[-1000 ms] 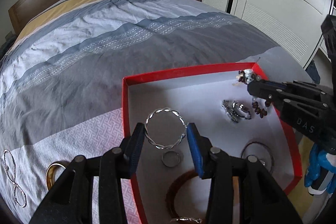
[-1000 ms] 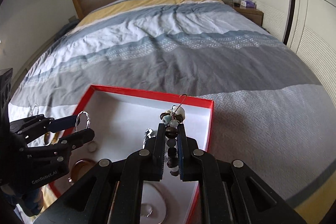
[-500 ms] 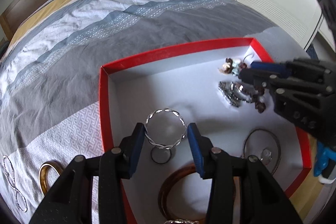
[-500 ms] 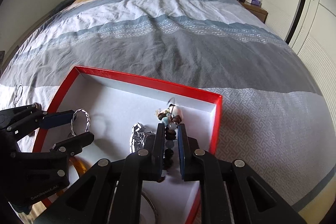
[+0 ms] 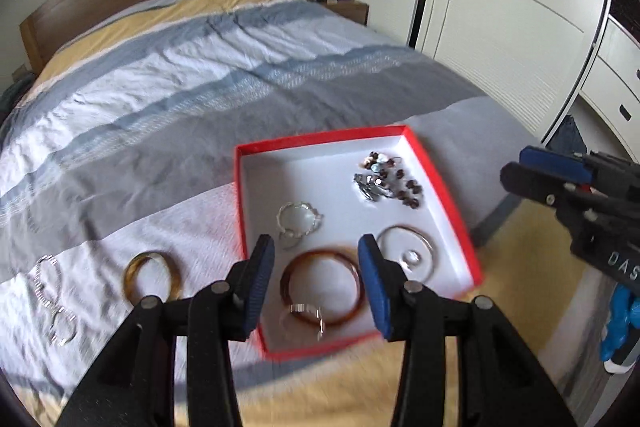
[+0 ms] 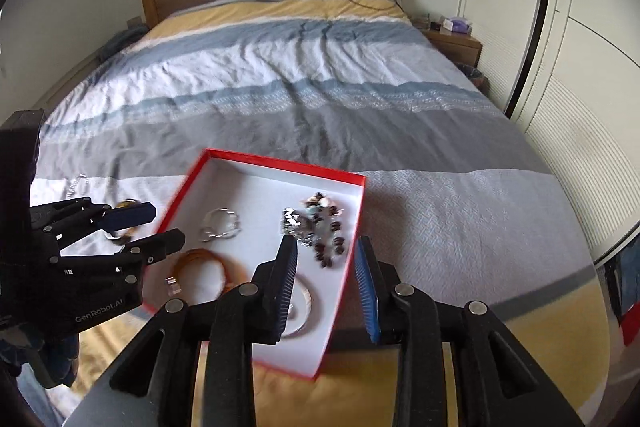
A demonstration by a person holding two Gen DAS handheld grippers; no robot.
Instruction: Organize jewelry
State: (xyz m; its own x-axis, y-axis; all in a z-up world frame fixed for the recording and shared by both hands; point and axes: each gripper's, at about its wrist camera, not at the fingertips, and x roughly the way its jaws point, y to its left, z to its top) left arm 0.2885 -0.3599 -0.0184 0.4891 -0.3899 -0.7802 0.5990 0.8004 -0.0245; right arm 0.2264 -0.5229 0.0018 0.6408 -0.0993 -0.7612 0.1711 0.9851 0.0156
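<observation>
1. Left gripper (image 5: 316, 267), in the left wrist view, hangs spread and empty over the near left corner of the red box (image 5: 440, 183), which sits at the foot edge of the bed (image 5: 200, 87). In my judgement the step in hand is fetching a piece that is not yet boxed: swing left to the amber bangle (image 5: 152, 277) on the bedspread, straddle one side of its rim and lift it level.
2. Counted in that view: inside the box, one brown bangle (image 5: 322, 287), one silver bangle (image 5: 406, 255), one twisted silver bracelet (image 5: 300, 221), one beaded strand (image 5: 404, 183); smaller rings are too blurred to count. On the bedspread: one amber bangle, one silver chain (image 5: 52, 295).
3. Right gripper (image 6: 326, 283), in the right wrist view, is spread and empty above the box's near right corner, the beaded strand just beyond its tips.
</observation>
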